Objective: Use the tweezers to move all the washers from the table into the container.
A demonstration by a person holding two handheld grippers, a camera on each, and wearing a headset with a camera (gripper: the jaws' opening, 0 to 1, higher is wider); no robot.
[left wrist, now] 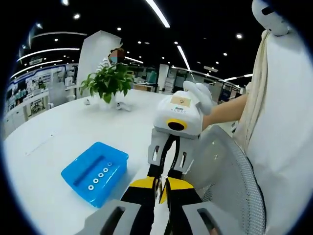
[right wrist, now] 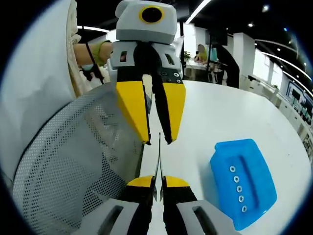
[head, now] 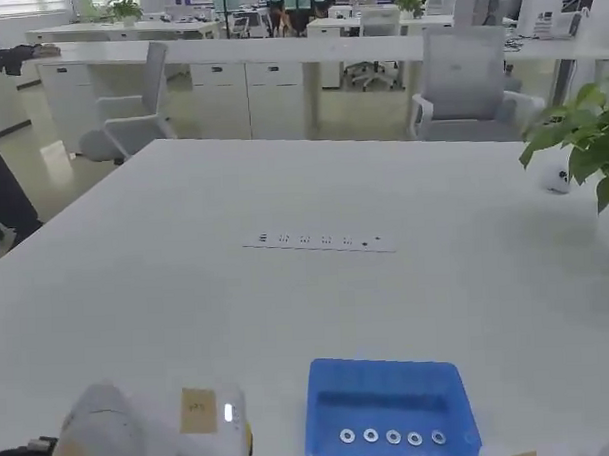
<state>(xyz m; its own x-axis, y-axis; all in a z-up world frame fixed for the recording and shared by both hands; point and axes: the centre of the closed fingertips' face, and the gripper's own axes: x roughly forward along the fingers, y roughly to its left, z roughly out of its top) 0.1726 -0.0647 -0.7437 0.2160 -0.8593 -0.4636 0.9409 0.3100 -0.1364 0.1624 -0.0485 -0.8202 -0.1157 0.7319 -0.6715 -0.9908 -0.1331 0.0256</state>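
right gripper [right wrist: 159, 183] closest in, at the bottom of its own view, clenched on the tweezers [right wrist: 158, 156], thin blades running forward between the yellow jaws. facing it tip to tip, left gripper [right wrist: 157, 142], released, jaws parted on either side of the tweezers' point, seemingly clear of it. both by the edge of the white table [right wrist: 234, 107], just beside a grey mesh chair [right wrist: 73, 161] and white clothing [right wrist: 44, 73]. blue container [right wrist: 257, 181] on the table near the grippers, apart from both. five washers [right wrist: 238, 188] inside it, in a straight row on its floor. in the head view, same container near the front edge, a socket strip [head: 320, 240] flush in mid-table, a plant [head: 582, 138] at the right.
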